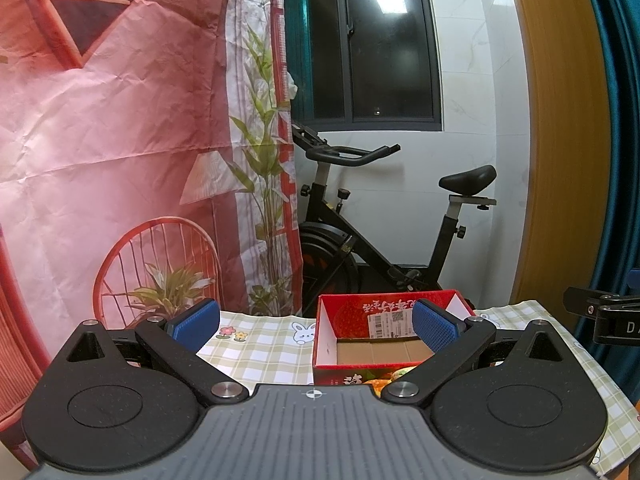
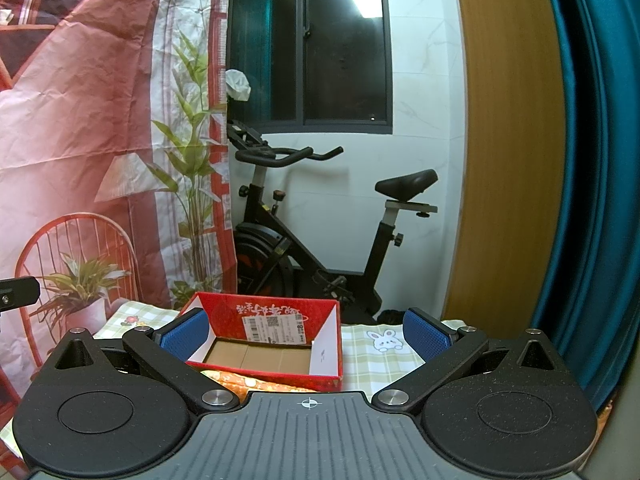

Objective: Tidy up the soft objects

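Box point(image 2: 280, 344) sits on tablecloth point(image 2: 372, 354); exercise bike point(image 2: 320, 232) behind box, printed backdrop point(image 2: 92, 128) left of box, curtain point(image 2: 592, 160) right of box.

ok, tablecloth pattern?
Green-and-white check with cartoon bunnies and flowers on the tablecloth; clearest in the right wrist view.

Dark window point(image 1: 376, 44) w/ a ceiling light reflected in the glass, set in a white marble-look wall point(image 1: 476, 92). Black exercise bike point(image 1: 384, 232) stands on the floor below it; a creased printed backdrop point(image 1: 120, 120) (red chair, lamp, green plants) hangs at left, its edge in front of the bike's front end. At right, a wood panel point(image 1: 560, 140) next to a teal curtain point(image 2: 592, 160); table in front has a green-check cloth point(image 1: 264, 340) w/ bunny & flower prints.
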Tool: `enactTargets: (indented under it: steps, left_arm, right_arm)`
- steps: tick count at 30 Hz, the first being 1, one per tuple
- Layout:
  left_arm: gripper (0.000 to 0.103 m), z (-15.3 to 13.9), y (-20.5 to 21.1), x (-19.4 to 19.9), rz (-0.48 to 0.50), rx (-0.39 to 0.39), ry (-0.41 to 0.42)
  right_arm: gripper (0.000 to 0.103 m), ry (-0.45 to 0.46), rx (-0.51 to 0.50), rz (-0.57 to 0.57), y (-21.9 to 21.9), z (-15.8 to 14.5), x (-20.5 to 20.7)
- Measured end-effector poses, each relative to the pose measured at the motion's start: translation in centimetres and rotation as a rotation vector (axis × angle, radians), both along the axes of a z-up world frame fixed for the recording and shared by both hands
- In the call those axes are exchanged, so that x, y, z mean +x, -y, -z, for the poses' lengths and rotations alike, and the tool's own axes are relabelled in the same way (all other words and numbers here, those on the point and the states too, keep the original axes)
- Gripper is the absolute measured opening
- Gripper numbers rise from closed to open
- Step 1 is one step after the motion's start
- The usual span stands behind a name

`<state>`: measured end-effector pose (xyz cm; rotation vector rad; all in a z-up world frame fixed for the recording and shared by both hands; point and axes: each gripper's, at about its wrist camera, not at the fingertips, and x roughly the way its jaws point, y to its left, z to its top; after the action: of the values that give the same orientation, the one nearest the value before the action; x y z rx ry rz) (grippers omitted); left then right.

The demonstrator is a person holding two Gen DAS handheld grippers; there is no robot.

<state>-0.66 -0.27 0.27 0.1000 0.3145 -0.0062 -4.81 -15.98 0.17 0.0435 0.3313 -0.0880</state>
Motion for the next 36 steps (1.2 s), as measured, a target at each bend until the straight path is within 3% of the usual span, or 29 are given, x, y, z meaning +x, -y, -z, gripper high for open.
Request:
enactTargets:
  steps: [36]
  left_arm:
    - [0.103, 0.32, 0.04, 0.21, 0.002, -0.016, -0.010]
  right_arm:
    - [0.103, -0.004, 0.012, 0.001, -0.31, 0.33, 0.16]
